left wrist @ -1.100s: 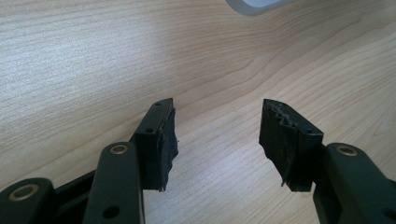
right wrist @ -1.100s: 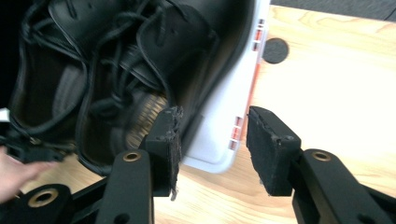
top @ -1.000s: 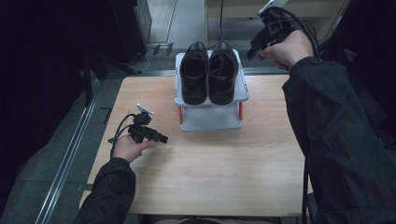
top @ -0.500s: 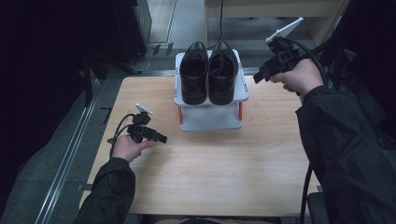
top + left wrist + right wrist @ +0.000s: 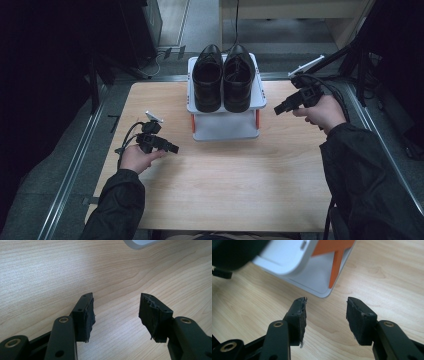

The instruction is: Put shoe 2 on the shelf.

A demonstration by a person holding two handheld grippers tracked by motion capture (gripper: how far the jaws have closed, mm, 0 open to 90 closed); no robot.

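Pale wood grain runs across the table (image 5: 225, 185) I am working over, with dark floor and a metal rail beyond its left edge. On my left, the left gripper (image 5: 172, 148) sits low over the near-left part of the table in my left hand (image 5: 135, 159), its cable looping beside it, pointing toward the middle of the board. From the left gripper view its jaws stand wide apart with nothing but bare wood between the pads (image 5: 90, 315), and a corner of the white rack (image 5: 142, 243) shows at the top edge.

At the centre back of the table stands that white shoe rack (image 5: 225, 127), two-tiered with orange struts, and the pair of black shoes (image 5: 223, 77) rests side by side on its top shelf, toes toward me. Both grippers are apart from it.

On my right, the right gripper (image 5: 278, 109) hangs just beside the rack's right end in my right hand (image 5: 320, 112), aimed at it. Its jaws have just been opening and now stand spread with nothing between them; in the right gripper view the pads (image 5: 300, 312) frame bare table, with the rack's lower corner and an orange strut (image 5: 335, 265) just ahead, and a dark shoe edge at the top left
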